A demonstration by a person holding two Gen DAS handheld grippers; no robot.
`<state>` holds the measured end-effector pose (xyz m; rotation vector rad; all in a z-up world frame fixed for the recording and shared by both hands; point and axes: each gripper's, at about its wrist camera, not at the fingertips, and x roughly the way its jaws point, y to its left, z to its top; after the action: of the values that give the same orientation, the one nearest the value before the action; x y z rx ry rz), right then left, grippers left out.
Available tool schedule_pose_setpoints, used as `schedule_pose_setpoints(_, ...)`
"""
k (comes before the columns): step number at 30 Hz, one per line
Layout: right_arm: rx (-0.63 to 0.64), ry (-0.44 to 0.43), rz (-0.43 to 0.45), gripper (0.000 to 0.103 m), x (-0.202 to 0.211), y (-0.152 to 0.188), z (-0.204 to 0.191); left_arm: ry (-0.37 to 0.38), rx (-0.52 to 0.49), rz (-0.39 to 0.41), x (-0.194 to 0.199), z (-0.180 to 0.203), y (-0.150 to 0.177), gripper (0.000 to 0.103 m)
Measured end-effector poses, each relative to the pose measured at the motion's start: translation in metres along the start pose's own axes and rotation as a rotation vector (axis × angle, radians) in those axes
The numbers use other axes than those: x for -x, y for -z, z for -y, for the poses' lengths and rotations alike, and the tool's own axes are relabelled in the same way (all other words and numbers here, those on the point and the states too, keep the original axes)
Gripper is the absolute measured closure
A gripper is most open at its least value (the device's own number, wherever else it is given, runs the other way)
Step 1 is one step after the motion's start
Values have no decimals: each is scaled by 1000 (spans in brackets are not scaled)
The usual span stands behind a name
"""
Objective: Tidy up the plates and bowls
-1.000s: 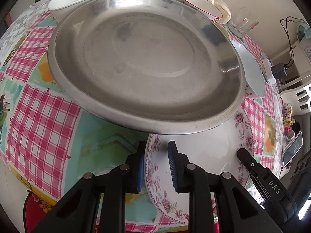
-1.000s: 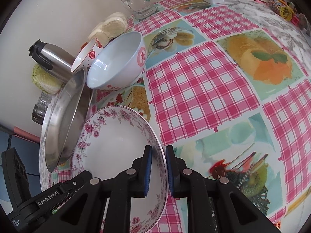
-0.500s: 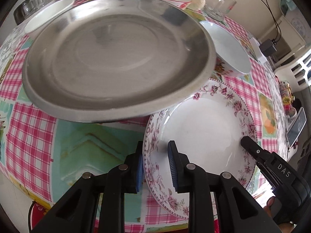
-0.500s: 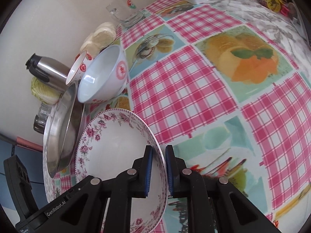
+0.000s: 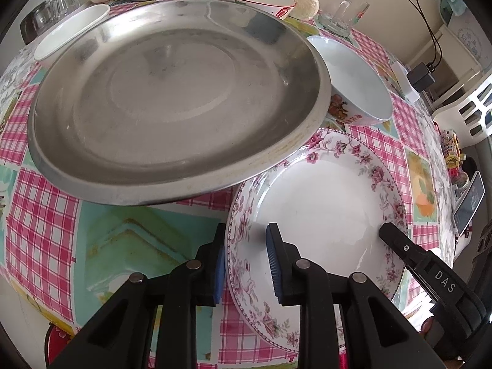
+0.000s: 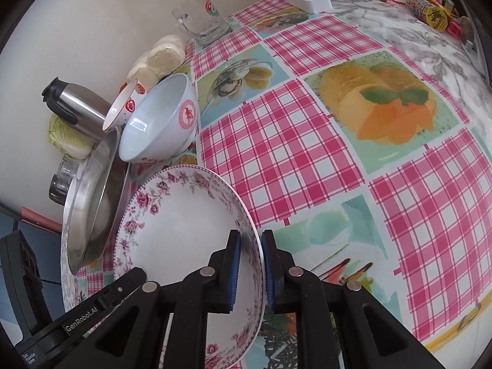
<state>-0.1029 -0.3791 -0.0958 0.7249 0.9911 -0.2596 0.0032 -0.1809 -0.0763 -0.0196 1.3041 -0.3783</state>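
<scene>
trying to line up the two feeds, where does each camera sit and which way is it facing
Left wrist: on the left gripper, looking steeply down along its fingers at the floral plate and steel plate; a fingertip shows at the lower right.
Right wrist: on the right gripper, looking down across the checked tablecloth toward the wall; no hand shows.
Shared: both see the floral plate, gripped on opposite rims, each other's gripper, the steel plate and the white bowl.

Checked tablecloth (image 6: pixel 276 153) under bowls (image 6: pixel 156 123), mug (image 6: pixel 200 18)
</scene>
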Motion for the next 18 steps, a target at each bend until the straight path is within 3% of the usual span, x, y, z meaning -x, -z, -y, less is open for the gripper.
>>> schedule_pose_setpoints(14, -59, -1, 70, 91, 28, -9, 19, 58, -71, 95, 22, 25, -7, 79)
schedule_pose_setpoints(16, -61, -9, 82, 91, 35, -10, 19, 127, -78, 111, 27, 27, -7, 87)
schedule_pose_setpoints(18, -60, -39, 93, 91, 41, -10, 18, 155, -101, 147, 37, 38, -6, 87)
